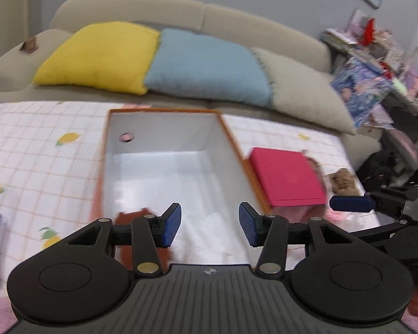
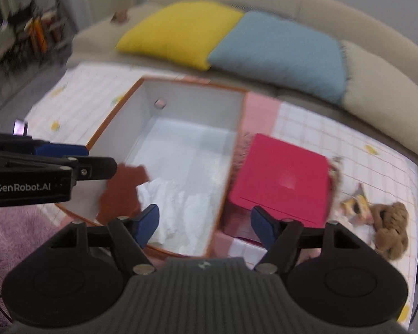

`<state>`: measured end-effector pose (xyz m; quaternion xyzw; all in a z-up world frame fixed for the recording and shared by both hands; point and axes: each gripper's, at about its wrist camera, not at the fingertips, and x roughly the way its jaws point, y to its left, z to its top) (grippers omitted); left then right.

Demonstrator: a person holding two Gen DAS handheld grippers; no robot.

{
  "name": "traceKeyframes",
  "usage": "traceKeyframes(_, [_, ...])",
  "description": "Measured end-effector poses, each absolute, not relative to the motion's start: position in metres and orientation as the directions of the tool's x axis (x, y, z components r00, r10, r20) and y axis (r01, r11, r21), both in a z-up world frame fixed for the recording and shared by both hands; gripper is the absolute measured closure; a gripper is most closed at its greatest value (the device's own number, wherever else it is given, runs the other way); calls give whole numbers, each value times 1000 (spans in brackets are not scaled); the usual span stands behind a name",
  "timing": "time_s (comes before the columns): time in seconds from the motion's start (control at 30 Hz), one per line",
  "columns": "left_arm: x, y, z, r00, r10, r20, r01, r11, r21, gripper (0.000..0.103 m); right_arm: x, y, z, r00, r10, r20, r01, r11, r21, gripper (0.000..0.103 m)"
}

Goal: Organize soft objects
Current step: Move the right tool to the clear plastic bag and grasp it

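While the left gripper point(image 1: 209, 228) hangs over the orange-edged box point(image 1: 164, 111), its jaws stand apart and empty, white cloth point(image 1: 209, 222) lying below inside. From the right wrist, the right gripper point(image 2: 204, 224) gapes empty too, likely having let go; the brown plush toy point(image 2: 391, 222) waits far right, beside the red box point(image 2: 281, 181).

The open cardboard box point(image 2: 181, 144) is white inside with an orange rim. At 3 o'clock of it stands a flat magenta-pink square box point(image 2: 281, 183). The tablecloth point(image 1: 41, 150) is white with a thin orange grid and yellow lemons. At 12 o'clock lie a yellow cushion point(image 1: 97, 55), a light blue cushion point(image 1: 209, 66) and a beige cushion point(image 1: 306, 89).
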<state>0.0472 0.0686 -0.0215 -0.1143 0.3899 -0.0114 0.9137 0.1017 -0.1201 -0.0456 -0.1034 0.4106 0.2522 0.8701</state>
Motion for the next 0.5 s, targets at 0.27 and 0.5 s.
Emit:
traceKeyframes(0.27, [41,13,-40,676,-276,-683,92,951,-294,46,58,-188,-76,588,256,-767,-328,943,62,31])
traceKeyframes(0.5, [56,-42,-66,557,-369,-744,197,929,-314,46,38,-248,-107,570,126,-812,-172,985,32,31])
